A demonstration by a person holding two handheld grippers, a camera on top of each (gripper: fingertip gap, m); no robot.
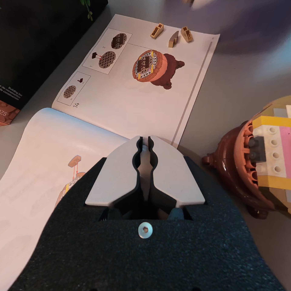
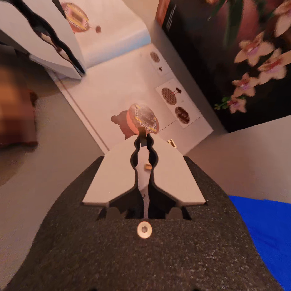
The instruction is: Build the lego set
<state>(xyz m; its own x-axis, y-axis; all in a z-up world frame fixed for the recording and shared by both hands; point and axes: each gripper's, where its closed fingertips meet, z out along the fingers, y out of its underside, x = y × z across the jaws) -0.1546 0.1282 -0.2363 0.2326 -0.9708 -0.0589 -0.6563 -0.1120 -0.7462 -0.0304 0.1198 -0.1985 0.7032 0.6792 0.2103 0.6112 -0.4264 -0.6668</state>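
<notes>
My left gripper (image 1: 145, 139) is shut and empty, low over the open instruction booklet (image 1: 126, 102). The part-built brown pot model (image 1: 245, 166), with yellow, white and pink bricks inside, lies on its side to its right. Three tan curved pieces (image 1: 173, 38) lie on the booklet's far edge. My right gripper (image 2: 142, 139) is shut on a small tan piece (image 2: 141, 131) and holds it above the booklet page (image 2: 110, 94). Two tan pieces (image 2: 172, 143) lie on the page below it. The left gripper's fingers (image 2: 47, 39) show at the upper left of the right wrist view.
The black set box (image 1: 39, 47) stands beyond the booklet; its orchid-printed side (image 2: 236, 70) is at the right in the right wrist view. A blue thing (image 2: 264, 236) lies at the lower right. The model is a brown blur (image 2: 15, 107) at the left. The table (image 1: 236, 86) is grey. Across from one pair of fingers to the other is roughly 15 cm.
</notes>
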